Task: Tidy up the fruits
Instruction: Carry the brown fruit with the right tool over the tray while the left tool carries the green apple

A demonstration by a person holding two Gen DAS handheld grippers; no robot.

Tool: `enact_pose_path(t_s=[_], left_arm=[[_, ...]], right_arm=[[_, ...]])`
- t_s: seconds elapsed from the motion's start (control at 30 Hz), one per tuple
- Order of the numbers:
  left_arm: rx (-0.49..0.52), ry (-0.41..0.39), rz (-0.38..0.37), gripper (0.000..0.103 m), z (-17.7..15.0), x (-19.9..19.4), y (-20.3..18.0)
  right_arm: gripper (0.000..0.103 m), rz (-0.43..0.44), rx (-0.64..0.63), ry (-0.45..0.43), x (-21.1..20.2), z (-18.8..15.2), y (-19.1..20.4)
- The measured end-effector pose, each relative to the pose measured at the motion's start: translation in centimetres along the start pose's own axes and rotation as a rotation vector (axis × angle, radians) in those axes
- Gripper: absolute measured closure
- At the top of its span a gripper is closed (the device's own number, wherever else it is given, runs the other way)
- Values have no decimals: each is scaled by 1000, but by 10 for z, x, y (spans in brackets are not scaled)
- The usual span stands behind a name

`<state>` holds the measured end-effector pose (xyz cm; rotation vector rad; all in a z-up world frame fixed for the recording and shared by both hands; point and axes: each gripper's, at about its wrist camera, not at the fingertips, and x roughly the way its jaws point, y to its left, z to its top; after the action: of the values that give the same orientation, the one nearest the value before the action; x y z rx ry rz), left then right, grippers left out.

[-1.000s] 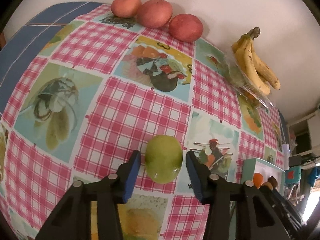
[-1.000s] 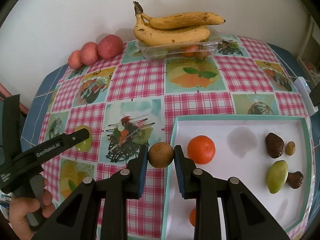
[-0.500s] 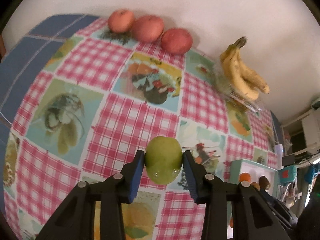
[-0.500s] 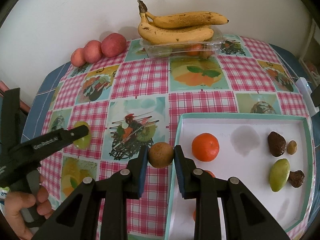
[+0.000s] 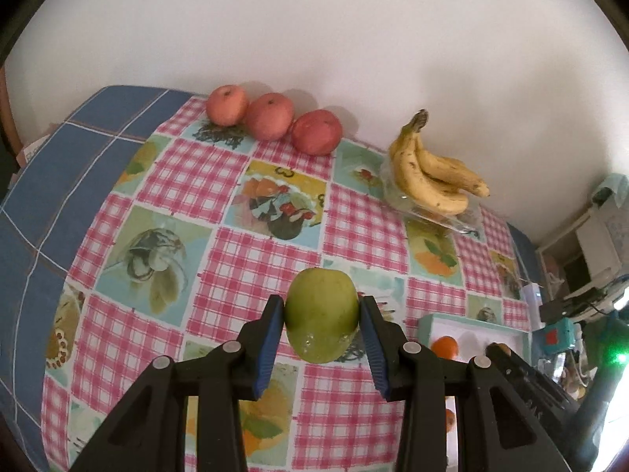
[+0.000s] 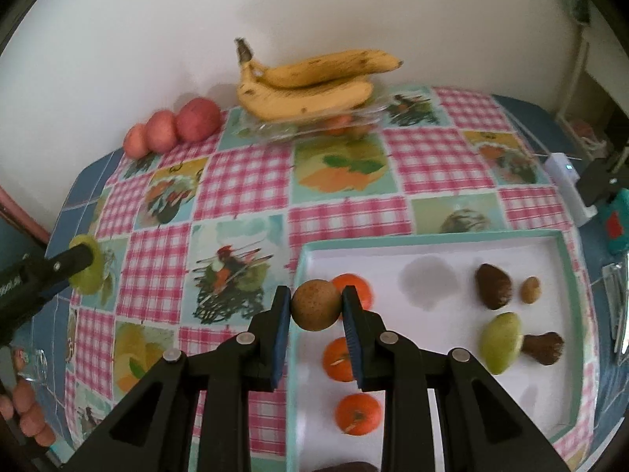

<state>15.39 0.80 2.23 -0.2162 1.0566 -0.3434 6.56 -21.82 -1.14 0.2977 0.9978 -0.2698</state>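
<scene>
Several fruits already laid in tray (image 6: 566,259); green fruit (image 5: 321,314) clamped by left tool (image 5: 321,316), brown fruit (image 6: 315,304) by right tool (image 6: 316,306) (apples (image 5: 271,122), bananas (image 5: 428,173) left beyond tray).

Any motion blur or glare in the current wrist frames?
Right wrist view: bananas and the clear container under them are smeared, while the brown fruit in the right hand-held gripper stays sharp. Left wrist view: mostly crisp, small highlights on the green fruit, green flare at right edge.

Bare tablecloth (image 5: 251,259) before apples (image 5: 271,122), bananas (image 5: 428,173)
</scene>
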Motion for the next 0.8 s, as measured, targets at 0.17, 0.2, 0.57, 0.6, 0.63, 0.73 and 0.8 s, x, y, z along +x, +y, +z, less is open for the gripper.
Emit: enact_pose_path(t_s=[0.17, 0.2, 0.57, 0.6, 0.63, 0.73, 0.8], left_arm=[[39, -24, -23, 61, -6, -16, -16], [52, -31, -26, 61, -8, -19, -21], [249, 5, -93, 61, -38, -24, -91], [271, 17, -105, 61, -43, -22, -99], [294, 29, -119, 61, -48, -20, -108], [350, 64, -153, 61, -62, -15, -129], [379, 91, -163, 61, -71, -9, -141]], right_arm=[[75, -35, 40, -37, -17, 2, -24], [76, -42, 49, -41, -19, 2, -29], [75, -124, 176, -91, -51, -4, -95], [75, -126, 187, -94, -53, -5, -100], [75, -129, 200, -101, -57, -6, -106], [75, -135, 223, -116, -66, -7, -117], [75, -139, 235, -126, -71, -9, -123]])
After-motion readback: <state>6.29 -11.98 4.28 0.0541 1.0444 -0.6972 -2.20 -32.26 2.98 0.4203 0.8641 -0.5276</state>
